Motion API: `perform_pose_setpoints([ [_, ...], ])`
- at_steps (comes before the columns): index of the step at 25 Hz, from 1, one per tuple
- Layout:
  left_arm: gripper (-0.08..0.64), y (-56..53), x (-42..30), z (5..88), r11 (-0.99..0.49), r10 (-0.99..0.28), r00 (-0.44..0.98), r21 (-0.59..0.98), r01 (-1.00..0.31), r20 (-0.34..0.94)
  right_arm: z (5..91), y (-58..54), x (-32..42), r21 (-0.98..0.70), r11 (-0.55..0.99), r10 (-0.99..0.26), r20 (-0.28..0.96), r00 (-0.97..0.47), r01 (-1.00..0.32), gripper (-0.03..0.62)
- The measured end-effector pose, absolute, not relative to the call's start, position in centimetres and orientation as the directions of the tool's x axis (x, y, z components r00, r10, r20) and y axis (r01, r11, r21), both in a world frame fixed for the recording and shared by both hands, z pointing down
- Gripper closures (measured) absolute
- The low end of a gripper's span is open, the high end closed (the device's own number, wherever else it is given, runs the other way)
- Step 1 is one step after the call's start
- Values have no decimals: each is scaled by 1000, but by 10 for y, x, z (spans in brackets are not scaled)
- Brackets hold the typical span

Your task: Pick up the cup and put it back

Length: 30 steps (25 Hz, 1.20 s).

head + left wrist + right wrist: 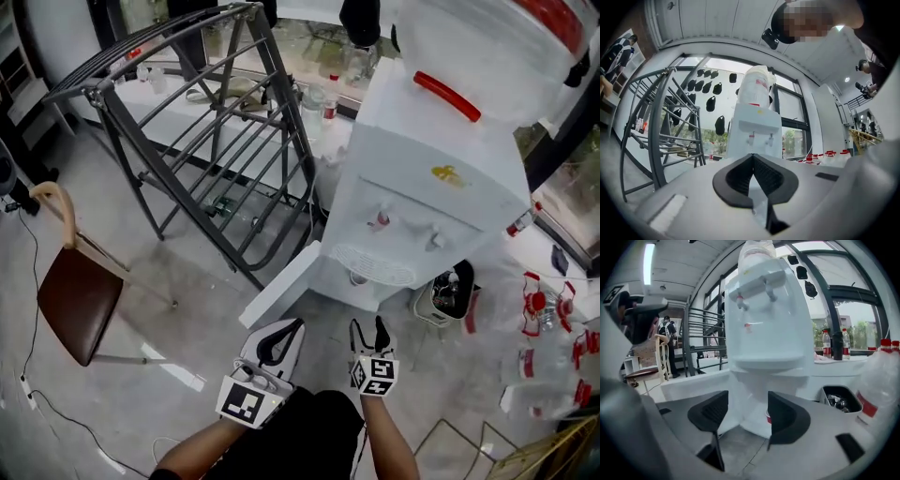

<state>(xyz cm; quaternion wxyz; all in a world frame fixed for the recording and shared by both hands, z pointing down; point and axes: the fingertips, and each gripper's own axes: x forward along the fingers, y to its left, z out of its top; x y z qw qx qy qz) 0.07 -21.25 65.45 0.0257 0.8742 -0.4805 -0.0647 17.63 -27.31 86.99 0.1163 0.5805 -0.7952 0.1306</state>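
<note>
Left claw (753,161) is pressed shut, holding nothing. Right claw (746,408) stands wide open and empty, facing the water dispenser (427,169). The cup (359,278) sits in the recess under the drip tray (375,265), beyond both claws

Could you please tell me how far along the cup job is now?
Nothing looks done yet: the small red-and-white cup sits at the base of the white water dispenser. In hand: nothing; the right gripper is open facing it, left gripper shut. Left: grasp, lift, replace.
</note>
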Motion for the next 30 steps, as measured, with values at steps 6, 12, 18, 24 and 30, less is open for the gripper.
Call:
perform_pose_setpoints([
  [6, 554, -240, 17, 703, -594, -804, 586, 83, -800, -102, 950, -311, 183, -108, 229, -896, 365, -253, -967, 328],
  [12, 554, -267, 39, 750, -654, -756, 651, 57, -754, -64, 1021, -352, 195, -105, 163, -872, 449, -193, -981, 301],
  [18, 554, -297, 50, 783, -663, -748, 662, 76, -745, -44, 1069, -384, 206, -106, 112, -854, 499, -151, -988, 299],
  [24, 554, -319, 51, 809, -663, -747, 664, 93, -743, -24, 1096, -418, 209, -147, 99, -835, 526, -163, -984, 276],
  [30, 554, -331, 46, 832, -658, -748, 664, 119, -743, 5, 1125, -442, 209, -119, 75, -813, 567, -130, -990, 258],
])
